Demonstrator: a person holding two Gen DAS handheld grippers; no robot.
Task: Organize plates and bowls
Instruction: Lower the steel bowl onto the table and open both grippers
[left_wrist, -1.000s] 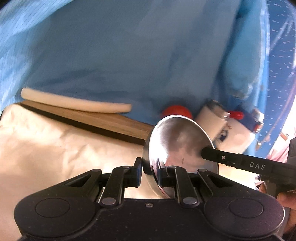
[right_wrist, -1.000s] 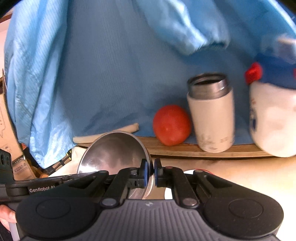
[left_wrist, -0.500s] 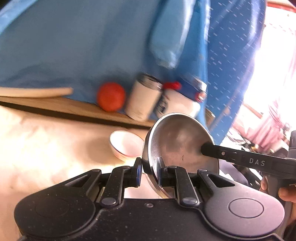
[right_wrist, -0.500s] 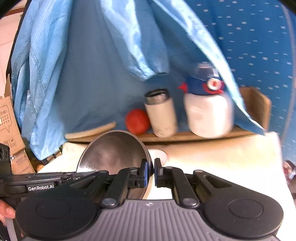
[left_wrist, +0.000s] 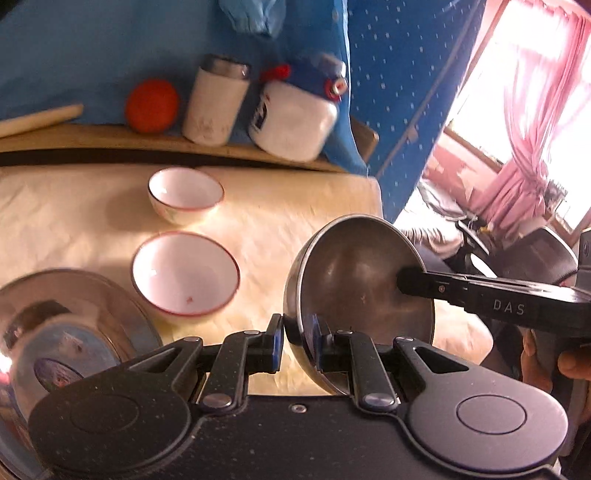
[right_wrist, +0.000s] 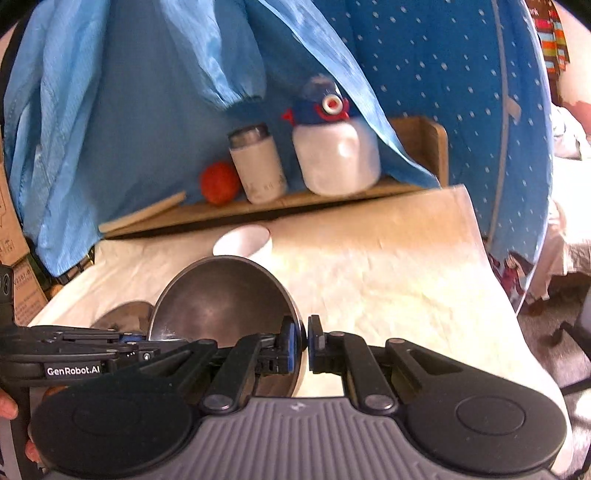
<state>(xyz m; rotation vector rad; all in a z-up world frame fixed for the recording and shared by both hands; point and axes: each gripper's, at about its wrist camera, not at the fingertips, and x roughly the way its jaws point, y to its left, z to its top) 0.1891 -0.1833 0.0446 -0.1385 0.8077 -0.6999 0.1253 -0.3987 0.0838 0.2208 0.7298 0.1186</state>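
Both grippers now swing back over the tabletop (left_wrist: 295, 229); left gripper (left_wrist: 298, 345) and right gripper (right_wrist: 303, 343) fingers pinch opposite rims of the tilted steel bowl (left_wrist: 358, 280), right of two white bowls (left_wrist: 184, 275).

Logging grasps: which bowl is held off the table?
The small steel bowl, tilted on edge, both grippers' jaws clamped on its rim. The two white bowls sit on the cloth.

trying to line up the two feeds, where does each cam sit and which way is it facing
Left wrist: on the left gripper, facing the table and shelf; shows its fingers, the right gripper's finger and a hand.
Right wrist: on the right gripper, facing the shelf; the left gripper enters at left.
Shared: the steel bowl both clamp, tomato, tumbler, jug.
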